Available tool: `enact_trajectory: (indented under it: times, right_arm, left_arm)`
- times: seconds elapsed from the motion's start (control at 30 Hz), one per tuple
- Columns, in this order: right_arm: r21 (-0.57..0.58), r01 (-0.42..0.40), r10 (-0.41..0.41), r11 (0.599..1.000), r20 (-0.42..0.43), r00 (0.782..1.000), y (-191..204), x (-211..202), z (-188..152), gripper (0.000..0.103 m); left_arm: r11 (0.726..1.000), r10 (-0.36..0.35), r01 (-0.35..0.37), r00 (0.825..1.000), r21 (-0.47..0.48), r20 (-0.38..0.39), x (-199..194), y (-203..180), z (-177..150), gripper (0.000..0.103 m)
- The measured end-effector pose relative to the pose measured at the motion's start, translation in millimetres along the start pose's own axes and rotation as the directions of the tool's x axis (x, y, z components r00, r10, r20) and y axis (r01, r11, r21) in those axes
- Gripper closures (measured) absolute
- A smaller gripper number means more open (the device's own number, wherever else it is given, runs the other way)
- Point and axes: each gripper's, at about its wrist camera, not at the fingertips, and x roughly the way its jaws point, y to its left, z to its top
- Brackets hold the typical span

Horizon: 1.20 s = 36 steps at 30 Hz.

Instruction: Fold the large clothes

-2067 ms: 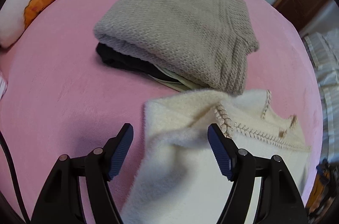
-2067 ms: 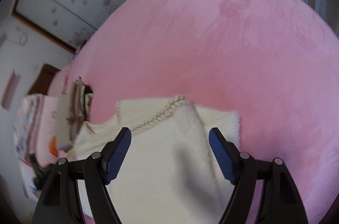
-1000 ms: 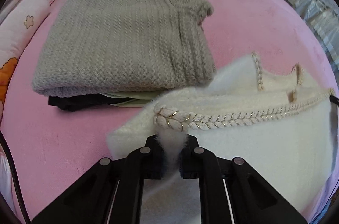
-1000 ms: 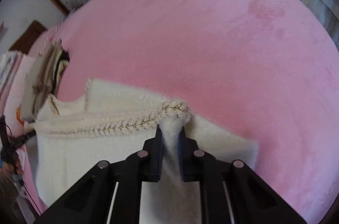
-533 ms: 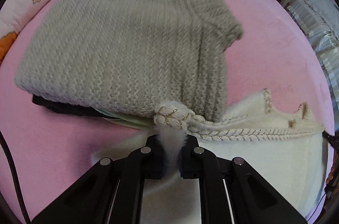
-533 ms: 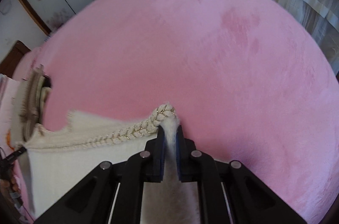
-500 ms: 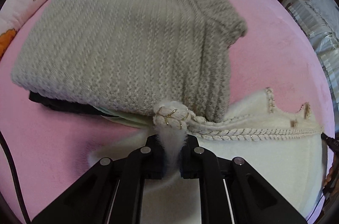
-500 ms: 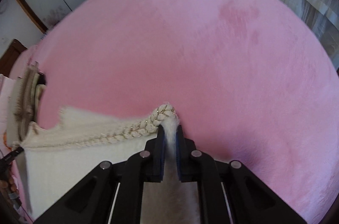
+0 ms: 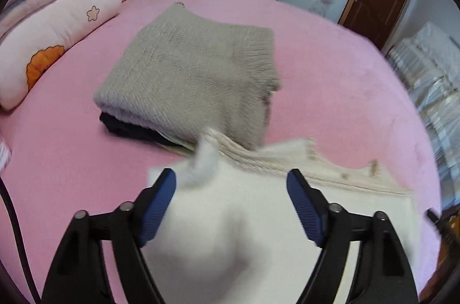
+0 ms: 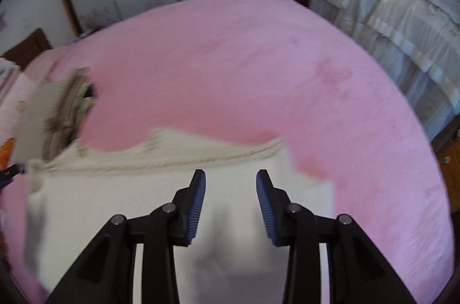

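A fluffy cream sweater (image 9: 258, 217) with a braided trim lies folded on the pink bed, blurred by motion. My left gripper (image 9: 231, 183) hovers above its near part. Its jaws are opening wide and the blue pads press on nothing, while a tuft of the sweater's corner (image 9: 205, 160) still stands up between them. In the right wrist view the same sweater (image 10: 143, 203) lies under my right gripper (image 10: 231, 180). Those jaws are opening too, with only the cloth far below them and no pad touching it.
A folded grey knit sweater (image 9: 195, 77) tops a stack of clothes just beyond the cream one, also seen at left (image 10: 51, 114). A pink pillow (image 9: 54, 36) lies far left. The pink bed (image 10: 258, 74) stretches ahead; a white-covered bed (image 10: 402, 2) stands right.
Both grippers let go of the cream sweater's braided corners and their jaws spread apart. Both hands lifted and pulled back, so the sweater now lies flat below them.
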Motion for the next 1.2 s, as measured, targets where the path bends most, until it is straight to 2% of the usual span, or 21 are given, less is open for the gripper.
enact_trajectory:
  times: [0.07, 0.17, 0.23, 0.3, 0.33, 0.4, 0.43, 0.47, 0.5, 0.57, 0.67, 0.73, 0.77, 0.8, 0.9, 0.97, 1.1, 1.2]
  right_arm:
    - [-0.014, -0.092, 0.091, 0.996, -0.05, 0.995, 38.1, -1.7, -26.8, 0.066]
    - [-0.065, -0.201, 0.19, 0.978, -0.139, 0.972, 87.9, 5.3, -73.5, 0.066]
    - [-0.09, -0.222, 0.205, 0.971, -0.168, 0.964, 101.4, 10.9, -97.0, 0.066]
    - [-0.143, -0.19, 0.165, 0.971, -0.167, 0.972, 104.3, 14.8, -120.0, 0.066]
    - [-0.166, -0.177, 0.151, 0.97, -0.158, 0.976, 99.3, 15.7, -125.8, 0.067]
    - [-0.18, -0.153, 0.127, 0.972, -0.147, 0.981, 80.4, 12.5, -132.0, 0.07]
    - [-0.177, -0.148, 0.123, 0.973, -0.147, 0.981, 68.8, 9.6, -132.2, 0.076]
    - [-0.177, -0.122, 0.097, 0.977, -0.144, 0.985, 56.5, 6.7, -133.3, 0.092]
    - [-0.181, -0.057, 0.032, 0.982, -0.135, 0.99, 40.3, 3.8, -133.8, 0.095]
    - [-0.144, 0.034, -0.053, 0.989, -0.126, 0.991, 3.2, 0.0, -132.4, 0.095]
    - [-0.04, 0.166, -0.17, 0.985, -0.124, 0.978, -61.4, -7.8, -130.0, 0.095]
    - [0.01, 0.187, -0.185, 0.982, -0.126, 0.975, -88.5, -11.3, -131.9, 0.096]
    - [0.036, 0.166, -0.16, 0.985, -0.131, 0.978, -99.1, -12.0, -133.3, 0.102]
    - [0.044, 0.156, -0.149, 0.987, -0.133, 0.98, -102.5, -11.9, -133.7, 0.103]
    - [-0.015, 0.21, -0.21, 0.978, -0.142, 0.967, -87.9, -8.4, -132.7, 0.103]
    - [-0.008, 0.223, -0.222, 0.975, -0.14, 0.965, -85.8, -6.1, -131.5, 0.099]
    - [0.053, 0.216, -0.206, 0.975, -0.152, 0.967, -94.1, -8.9, -136.0, 0.099]
    - [0.038, 0.216, -0.206, 0.976, -0.175, 0.963, -92.5, -8.4, -132.4, 0.099]
  left_arm:
    - [1.0, -0.006, 0.006, 1.0, -0.002, -0.016, -11.1, -17.6, -27.0, 0.023]
    - [0.999, 0.047, -0.046, 0.997, 0.024, -0.056, -16.6, -33.8, -78.3, 0.023]
    - [0.996, 0.076, -0.071, 0.991, 0.049, -0.106, -11.4, -39.7, -106.4, 0.023]
    - [0.99, 0.111, -0.098, 0.984, 0.1, -0.139, -2.4, -41.8, -129.1, 0.023]
    - [0.983, 0.149, -0.127, 0.975, 0.134, -0.167, 4.4, -40.4, -137.0, 0.023]
    - [0.98, 0.159, -0.133, 0.97, 0.148, -0.182, 7.7, -29.6, -146.8, 0.022]
    - [0.981, 0.155, -0.13, 0.972, 0.144, -0.175, 5.7, -23.6, -148.5, 0.022]
    - [0.98, 0.16, -0.135, 0.973, 0.148, -0.168, 3.8, -16.3, -148.2, 0.022]
    - [0.976, 0.172, -0.146, 0.971, 0.159, -0.164, 2.5, -9.1, -147.0, 0.022]
    - [0.97, 0.199, -0.172, 0.967, 0.169, -0.159, 2.3, 6.2, -142.9, 0.022]
    - [0.969, 0.216, -0.191, 0.964, 0.16, -0.158, 3.6, 26.6, -140.8, 0.022]
    - [0.97, 0.213, -0.189, 0.965, 0.152, -0.157, 5.7, 36.4, -139.2, 0.022]
    - [0.973, 0.201, -0.178, 0.966, 0.146, -0.161, 11.4, 43.7, -135.0, 0.022]
    - [0.973, 0.2, -0.177, 0.967, 0.147, -0.16, 10.9, 43.6, -136.6, 0.022]
    - [0.97, 0.212, -0.189, 0.965, 0.15, -0.157, 11.8, 41.7, -136.5, 0.022]
    - [0.972, 0.215, -0.194, 0.963, 0.136, -0.16, 12.2, 41.0, -135.9, 0.021]
    - [0.971, 0.221, -0.2, 0.959, 0.128, -0.176, 13.2, 41.2, -133.5, 0.021]
    - [0.972, 0.224, -0.2, 0.949, 0.125, -0.221, 15.0, 40.5, -128.8, 0.02]
